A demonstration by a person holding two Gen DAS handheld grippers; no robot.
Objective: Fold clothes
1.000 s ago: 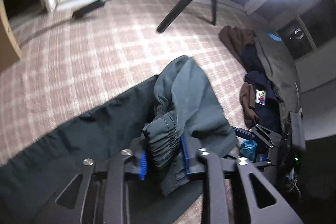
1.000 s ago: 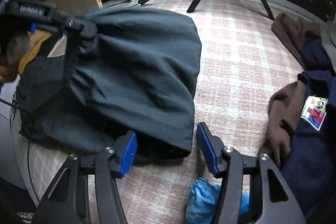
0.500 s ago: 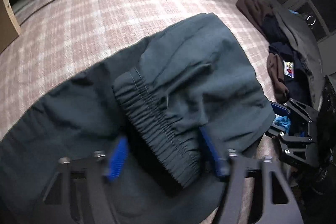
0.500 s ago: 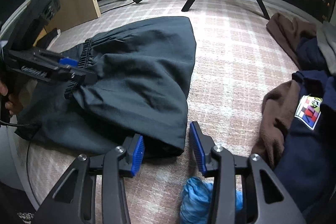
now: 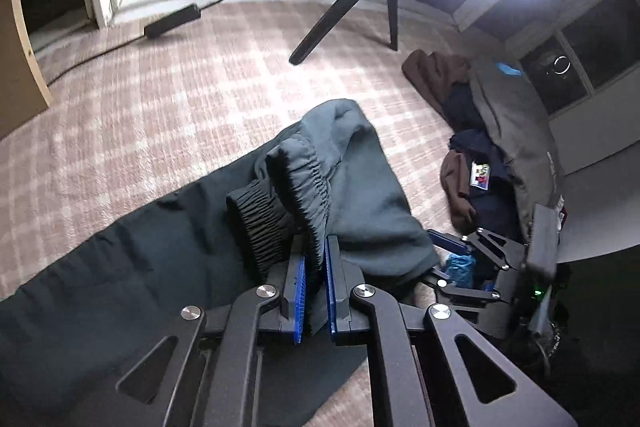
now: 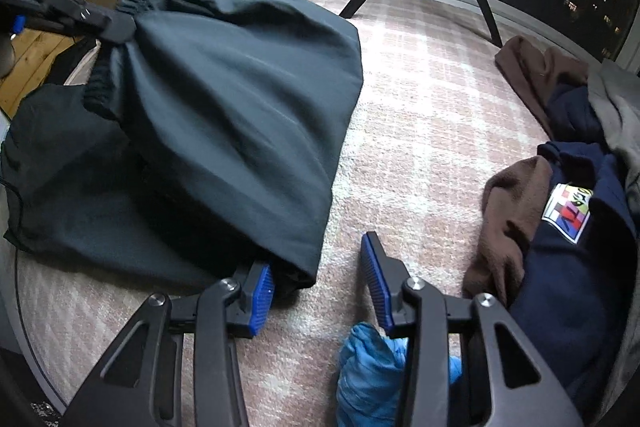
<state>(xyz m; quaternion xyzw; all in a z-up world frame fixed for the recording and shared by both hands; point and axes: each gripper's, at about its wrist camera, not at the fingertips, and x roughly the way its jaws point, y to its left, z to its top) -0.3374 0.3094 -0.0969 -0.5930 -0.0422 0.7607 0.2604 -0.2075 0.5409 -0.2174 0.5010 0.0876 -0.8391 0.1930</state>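
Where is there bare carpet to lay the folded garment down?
The widest bare carpet lies between the dark trousers and the clothes pile, running up to the tripod legs. More shows left of the trousers toward the power brick. By the right tongs it is crowded: blue cloth, pile.

Left gripper (image 5: 316,277) jaws closing on cloth, right gripper (image 6: 316,291) parted

Black hand-held gripper (image 5: 316,283), blue pads (image 5: 299,297)
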